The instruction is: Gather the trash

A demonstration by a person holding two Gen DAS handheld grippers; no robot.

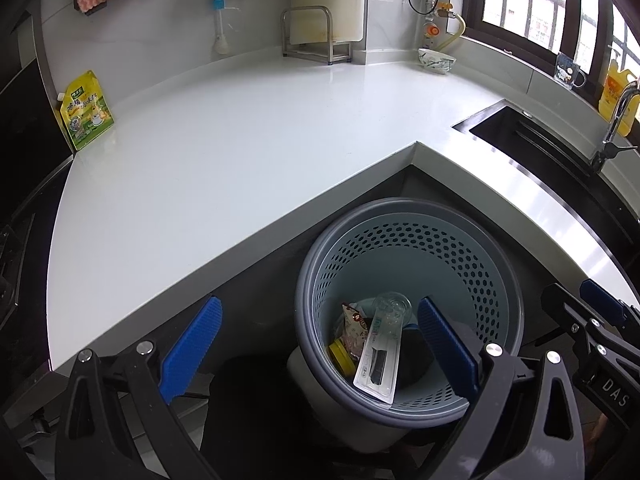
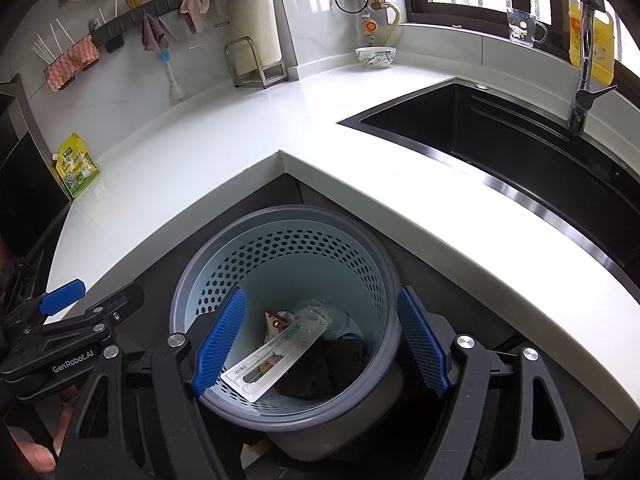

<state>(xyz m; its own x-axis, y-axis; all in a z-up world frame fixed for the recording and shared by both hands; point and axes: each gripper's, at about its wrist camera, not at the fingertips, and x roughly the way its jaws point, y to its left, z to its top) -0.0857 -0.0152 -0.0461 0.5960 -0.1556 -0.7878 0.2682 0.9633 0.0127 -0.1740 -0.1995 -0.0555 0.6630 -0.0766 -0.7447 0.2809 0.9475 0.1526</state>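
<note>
A round bin [image 1: 408,216] with a grey rim and perforated pale blue walls stands on the floor in the inner corner of the white counter [image 1: 240,140]. Inside lie a clear blister pack [image 1: 378,360], a snack wrapper [image 1: 354,328], a yellow lid [image 1: 340,356], a clear plastic cup [image 1: 394,306] and something dark [image 1: 416,356]. My left gripper [image 1: 320,344] hangs open above the bin's left rim, holding nothing. My right gripper [image 2: 320,342] is open over the bin [image 2: 280,212], its blue pads apart on either side of the blister pack [image 2: 276,354] below, touching nothing.
A yellow-green pouch [image 1: 86,110] stands at the counter's far left against the wall. A patterned bowl [image 1: 436,60] and a metal rack [image 1: 316,36] sit at the back. A black sink [image 2: 500,136] with a faucet [image 2: 582,80], a mug [image 2: 524,26] and a yellow bottle [image 2: 600,40] are on the right.
</note>
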